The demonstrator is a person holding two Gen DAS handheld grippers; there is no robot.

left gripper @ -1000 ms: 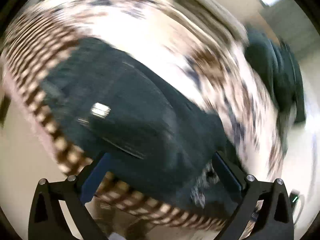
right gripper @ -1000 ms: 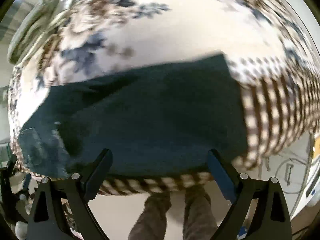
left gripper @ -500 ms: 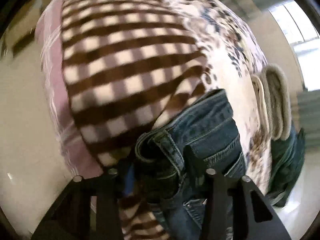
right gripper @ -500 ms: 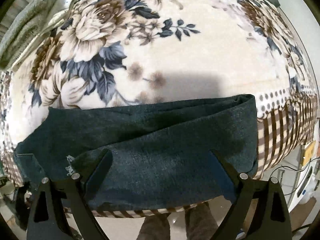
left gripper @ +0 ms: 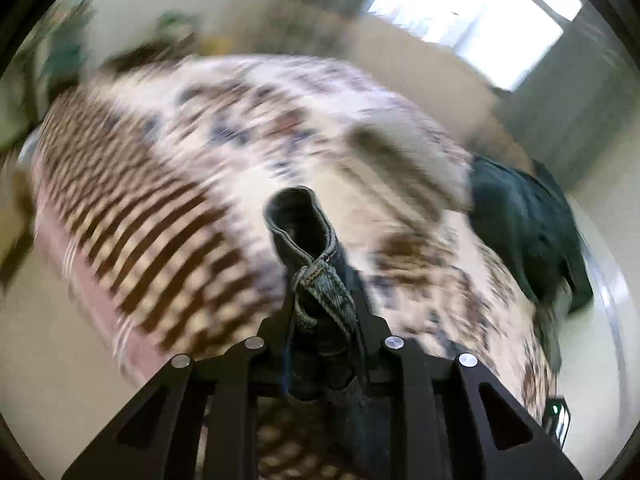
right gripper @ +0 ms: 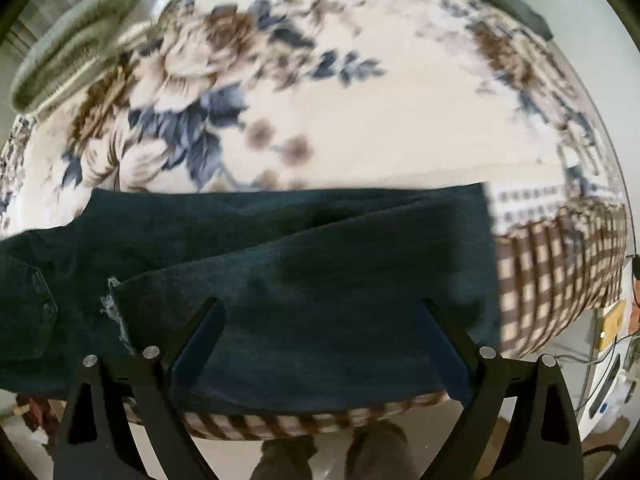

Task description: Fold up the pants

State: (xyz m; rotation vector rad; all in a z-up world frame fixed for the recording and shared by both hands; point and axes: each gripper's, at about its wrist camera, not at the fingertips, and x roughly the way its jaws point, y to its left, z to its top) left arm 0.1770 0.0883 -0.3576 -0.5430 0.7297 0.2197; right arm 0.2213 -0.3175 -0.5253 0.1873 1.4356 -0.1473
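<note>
Change: half a second ago the left gripper [left gripper: 322, 312] was low at the waistband on the bed edge; now it has lifted, and the bed below looks blurry. The right gripper [right gripper: 320, 344] has stayed wide open over the pants.
Left jaws: pressed together, pinching a bunched bit of the jeans [left gripper: 316, 276]. A loop of blue cloth sticks up past the tips. A worn seam shows just above the jaws.
Right jaws: spread wide apart, holding nothing. The fingers [right gripper: 204, 328] sit over the dark cloth. I cannot tell if they touch it.
Pants: the jeans [right gripper: 280, 288] lie flat on the near edge of the bed, running left to right. One leg lies over the other at a slant. A small frayed spot [right gripper: 114, 308] shows near the left finger.
Blanket: the blanket [right gripper: 360, 120] under the pants is cream with big brown and blue flowers. Its border [right gripper: 560, 272] has brown checks.
Farther out: a dark green cloth [left gripper: 524, 232] lies at the far right of the bed in the left view. A pale folded blanket [right gripper: 68, 56] lies at the far left in the right view.
Window: a bright window [left gripper: 472, 16] is behind the bed.
Below: the person's legs [right gripper: 332, 456] show under the bed edge.
</note>
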